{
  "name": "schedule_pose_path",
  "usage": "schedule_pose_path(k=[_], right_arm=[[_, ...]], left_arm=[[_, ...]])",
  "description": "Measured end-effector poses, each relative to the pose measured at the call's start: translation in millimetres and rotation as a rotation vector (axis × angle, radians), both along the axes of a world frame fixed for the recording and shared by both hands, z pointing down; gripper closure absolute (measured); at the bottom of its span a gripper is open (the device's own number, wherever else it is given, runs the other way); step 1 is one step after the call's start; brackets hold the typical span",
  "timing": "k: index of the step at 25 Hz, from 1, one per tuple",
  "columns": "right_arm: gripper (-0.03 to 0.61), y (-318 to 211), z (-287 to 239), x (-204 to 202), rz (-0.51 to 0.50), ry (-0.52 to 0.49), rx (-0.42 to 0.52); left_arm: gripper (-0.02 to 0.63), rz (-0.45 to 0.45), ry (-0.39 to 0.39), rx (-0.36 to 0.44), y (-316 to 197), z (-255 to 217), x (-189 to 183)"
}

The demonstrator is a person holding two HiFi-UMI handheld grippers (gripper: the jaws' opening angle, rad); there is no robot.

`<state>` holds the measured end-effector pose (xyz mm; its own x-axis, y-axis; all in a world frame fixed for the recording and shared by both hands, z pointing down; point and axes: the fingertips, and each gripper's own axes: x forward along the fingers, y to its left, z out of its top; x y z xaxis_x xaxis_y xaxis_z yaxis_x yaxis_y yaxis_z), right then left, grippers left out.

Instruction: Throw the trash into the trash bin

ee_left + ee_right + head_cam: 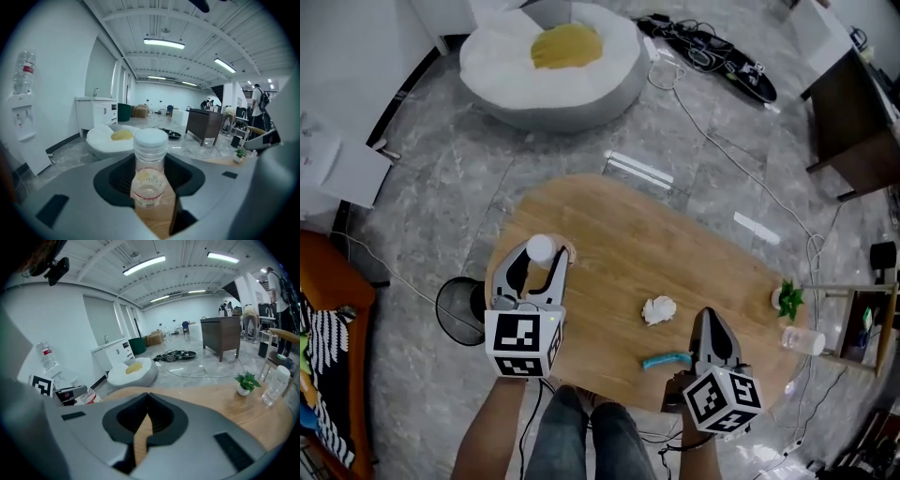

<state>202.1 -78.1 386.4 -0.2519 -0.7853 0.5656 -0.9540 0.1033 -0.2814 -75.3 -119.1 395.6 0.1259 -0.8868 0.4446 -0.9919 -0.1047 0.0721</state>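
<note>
A clear plastic bottle [541, 247] with a white cap stands upright between the jaws of my left gripper [542, 258], which is shut on it over the left end of the wooden table [609, 234]. In the left gripper view the bottle [150, 157] fills the middle between the dark pads. My right gripper [710, 323] hovers over the table's near right part, shut and empty, its tips meeting [146, 401]. A crumpled white paper ball [659, 309] and a blue wrapper [666, 360] lie on the table just left of it. A black mesh trash bin [457, 309] stands on the floor left of the table.
A small potted plant [787, 298] and another clear bottle [804, 340] sit at the table's right edge. A white beanbag with a yellow cushion [553, 56] lies on the floor beyond. Cables [712, 52] trail across the floor; an orange chair [328, 319] stands at left.
</note>
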Motion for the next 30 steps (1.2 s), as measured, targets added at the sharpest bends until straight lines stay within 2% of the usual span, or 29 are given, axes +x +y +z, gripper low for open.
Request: schedule_pose_path(k=[3,12,20,24,30], right_arm=[[0.578,3,-7,-34,-0.061,-0.023,0.006],[0.577,11,-24,-167,-0.397,-0.045,0.033],[0.577,38,-38,-279,-0.584,-0.058,0.031],[0.577,50,-22,-319,-0.656,-0.026,0.018],[0.577,58,17,-358,-0.727,0.047,-0.007]], left_arm=[[0.430,-0.067,0.001,0.010,20,-10,-27],[0.428,-0.341,-0.021,0.012,118,-33,-131],[0.428,-0.558,-0.029,-0.016,209,-37,-231],[0.428,-0.622,-0.005,-0.017,232,-21,-267],[0.428,-0.631,0.026,-0.070,246,41,-295]])
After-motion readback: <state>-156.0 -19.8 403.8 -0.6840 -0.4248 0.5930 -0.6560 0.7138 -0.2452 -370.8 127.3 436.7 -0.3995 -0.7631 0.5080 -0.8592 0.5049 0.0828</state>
